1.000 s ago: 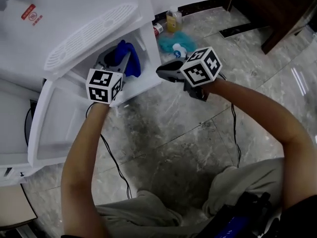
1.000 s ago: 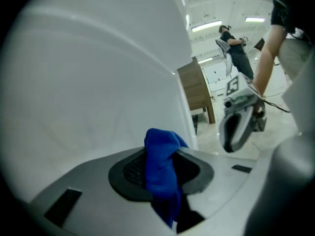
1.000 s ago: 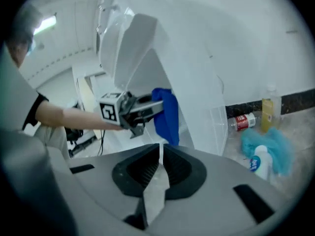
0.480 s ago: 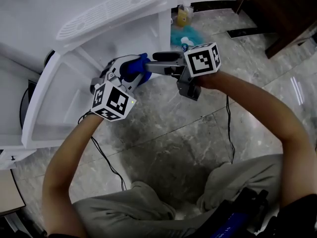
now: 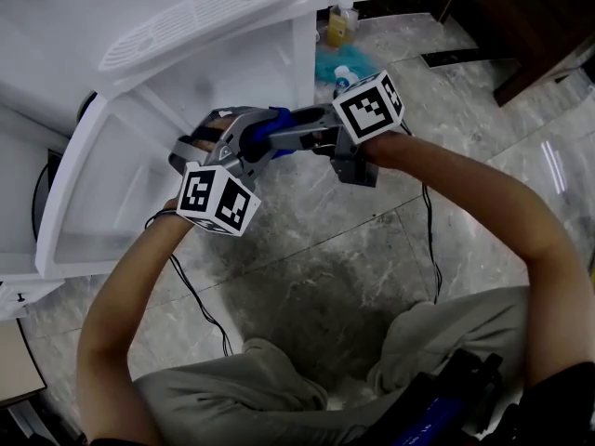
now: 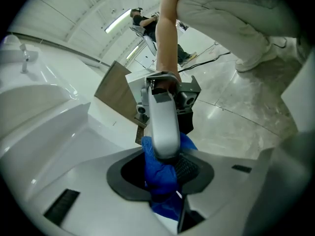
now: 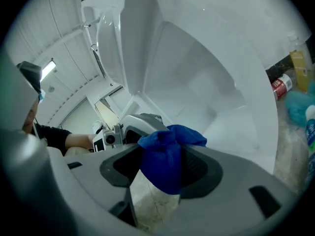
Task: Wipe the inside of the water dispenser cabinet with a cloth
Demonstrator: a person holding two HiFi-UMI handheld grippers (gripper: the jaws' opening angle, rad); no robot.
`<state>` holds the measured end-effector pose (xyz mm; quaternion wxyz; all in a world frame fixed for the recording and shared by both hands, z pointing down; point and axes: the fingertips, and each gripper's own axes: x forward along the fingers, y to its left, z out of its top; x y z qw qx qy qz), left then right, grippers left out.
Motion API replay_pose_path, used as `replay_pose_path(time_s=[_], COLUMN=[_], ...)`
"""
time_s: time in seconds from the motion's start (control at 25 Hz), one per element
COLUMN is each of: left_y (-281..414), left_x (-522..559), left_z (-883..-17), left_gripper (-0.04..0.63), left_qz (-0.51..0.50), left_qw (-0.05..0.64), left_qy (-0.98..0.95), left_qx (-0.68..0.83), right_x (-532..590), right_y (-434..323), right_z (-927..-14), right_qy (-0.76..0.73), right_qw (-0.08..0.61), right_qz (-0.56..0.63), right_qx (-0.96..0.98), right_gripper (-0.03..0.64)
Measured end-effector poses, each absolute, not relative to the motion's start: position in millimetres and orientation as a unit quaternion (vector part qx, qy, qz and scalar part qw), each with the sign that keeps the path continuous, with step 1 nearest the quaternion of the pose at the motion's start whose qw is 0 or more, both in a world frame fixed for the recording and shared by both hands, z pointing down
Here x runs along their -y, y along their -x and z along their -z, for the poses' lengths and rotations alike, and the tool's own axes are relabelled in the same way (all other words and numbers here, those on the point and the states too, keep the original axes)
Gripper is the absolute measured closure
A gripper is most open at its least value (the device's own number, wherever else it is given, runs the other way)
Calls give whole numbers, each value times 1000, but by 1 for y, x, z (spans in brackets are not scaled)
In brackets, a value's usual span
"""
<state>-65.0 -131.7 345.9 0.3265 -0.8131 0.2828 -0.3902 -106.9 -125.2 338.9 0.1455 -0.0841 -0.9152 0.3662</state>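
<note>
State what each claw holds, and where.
Left claw grips the cloth at its bunched middle; right claw has just been closing onto the free end between its jaws.

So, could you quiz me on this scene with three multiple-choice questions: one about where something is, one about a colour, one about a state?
1. Where is the blue cloth? A on the floor; B between both grippers' jaws; C on the grille.
2. What colour is the cabinet? A black; B white; C red.
3. The cabinet door is: A open; B shut; C missing.
B: the left gripper grips it, and the right gripper, whose jaws have just been closing, pinches it too.
B: its walls are white.
A: the cabinet door stands swung aside, the inside exposed.
</note>
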Motion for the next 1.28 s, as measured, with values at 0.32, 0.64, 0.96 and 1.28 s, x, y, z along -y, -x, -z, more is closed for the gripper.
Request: replay_pose_path(time_s=[0.32,0.64,0.96,1.28], left_y=[72,73,74,104], left_x=[134,125,125,123], left_z=[-335,-342,-341,-355], left_gripper=[469,439,433,552], left_qz=[323,340,297,310], left_qw=[293,294,219,135], left_qy=[844,854,888,891], left_qx=[-313,-264,-274,-303], right_x=[127,126,137,167], right_y=[108,105,89,78], right_z=[-330,-335,-341,-339], right_qy=[90,101,91,31], right_qw=[151,172,201,192], right_qz=[-367,-356,-340,-307], right_qx=[914,913,914,932], right_gripper=[434,497,535,535])
